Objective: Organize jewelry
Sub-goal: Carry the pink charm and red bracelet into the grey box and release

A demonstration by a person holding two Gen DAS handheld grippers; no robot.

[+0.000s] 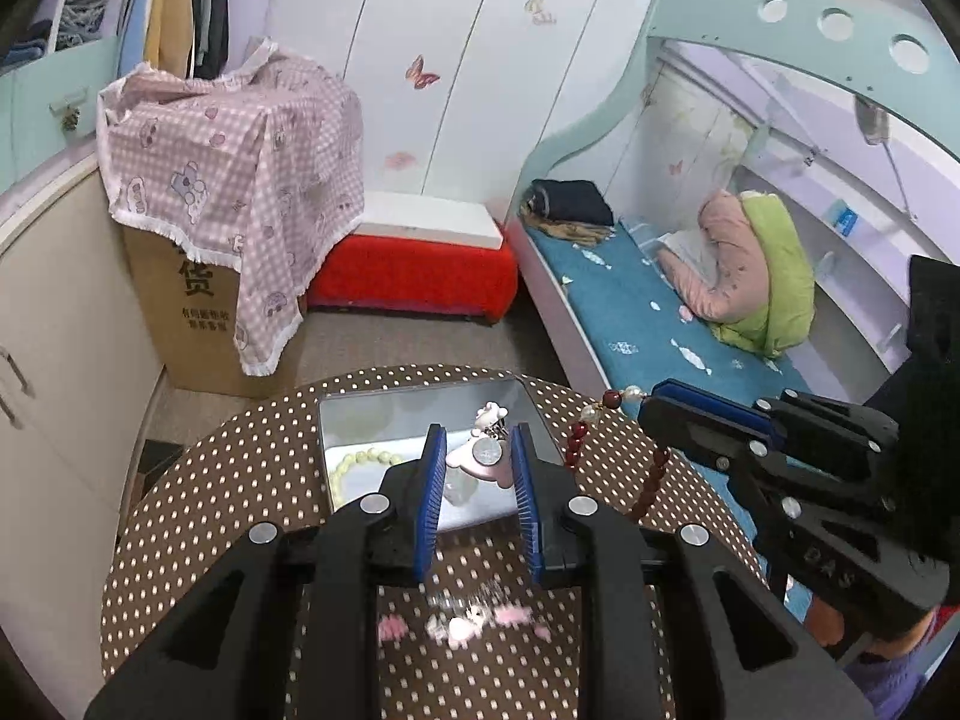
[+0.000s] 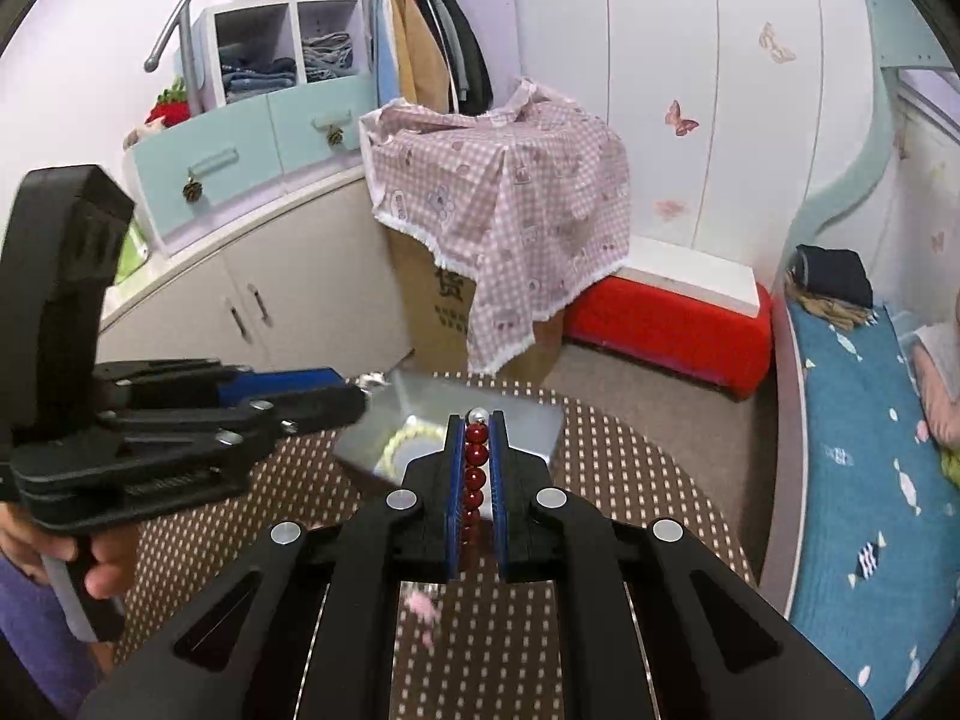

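Evidently, from the left wrist view, your left gripper hung over the metal tray with its fingers parted around a pink charm, touching nothing I could confirm, probably to set it beside the pale bead bracelet. Your right gripper stood near, a red bead bracelet dangling over the tabletop.

From the right wrist view, your fingers were clamped on the red beads, lifted toward the tray.

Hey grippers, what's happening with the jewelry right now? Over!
Left gripper open over metal tray. Right gripper shut on red bead bracelet. Pale green bracelet in tray. Nothing blocking.
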